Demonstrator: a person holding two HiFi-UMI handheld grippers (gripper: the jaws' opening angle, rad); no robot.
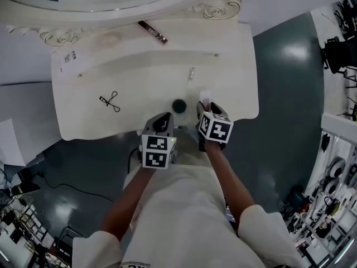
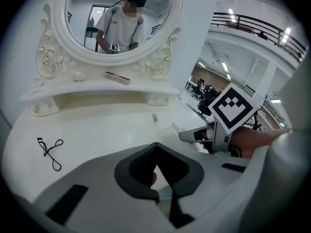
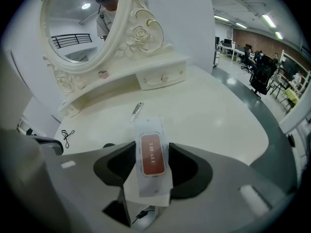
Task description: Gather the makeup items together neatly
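My right gripper (image 3: 151, 148) is shut on a white sachet with a red label (image 3: 151, 160), which sticks out past the jaws over the vanity's front edge. The same sachet (image 1: 204, 97) shows in the head view, beside a dark round item (image 1: 179, 105) on the tabletop. My left gripper (image 1: 162, 121) hovers just left of that round item, its tips meeting and nothing seen between them (image 2: 155, 147). A black eyelash curler (image 1: 110, 101) lies at the left of the tabletop. A small silver tube (image 1: 191, 73) lies further back.
The white vanity table (image 1: 240, 66) carries a raised shelf under an oval mirror (image 2: 119, 13). A dark stick (image 1: 152, 32) and a small pale item (image 3: 102, 74) rest on that shelf. A drawer knob (image 3: 163, 76) faces the tabletop. Grey floor surrounds the table.
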